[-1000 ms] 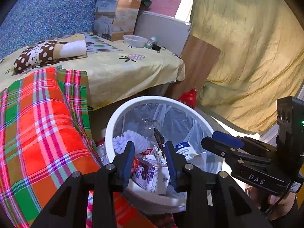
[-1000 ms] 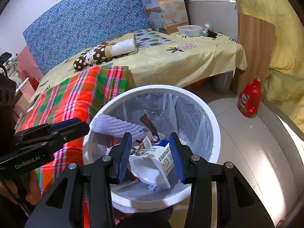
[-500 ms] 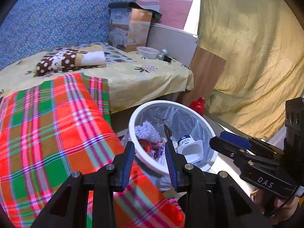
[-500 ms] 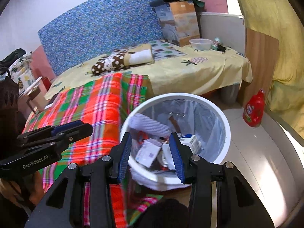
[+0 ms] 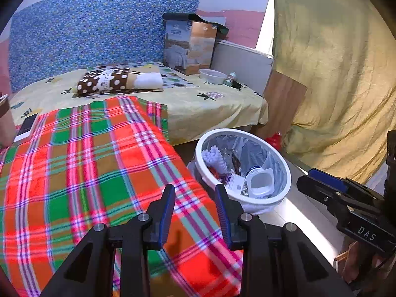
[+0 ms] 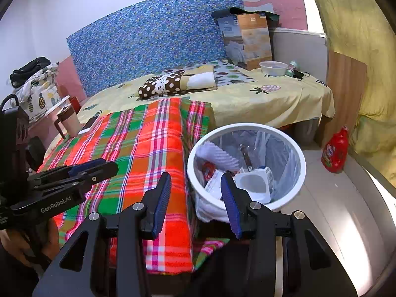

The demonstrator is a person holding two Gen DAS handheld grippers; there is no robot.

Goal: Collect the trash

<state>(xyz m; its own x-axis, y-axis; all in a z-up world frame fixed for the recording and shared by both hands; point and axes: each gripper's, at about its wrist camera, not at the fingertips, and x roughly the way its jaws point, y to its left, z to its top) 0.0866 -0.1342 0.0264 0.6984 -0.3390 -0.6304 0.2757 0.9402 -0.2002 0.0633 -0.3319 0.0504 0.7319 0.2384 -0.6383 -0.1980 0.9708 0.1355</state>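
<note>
- Both views were evenly and fairly brightly lit, colours strongly saturated.
- Light glowed through the yellow curtain on the right side.
- The pale floor beside the bin carried a soft sheen.
- Fisheye distortion bent straight lines, and the corners fell to black vignette.
- The plaid blanket smeared slightly near the lower edge; the middle stayed sharp.
</note>
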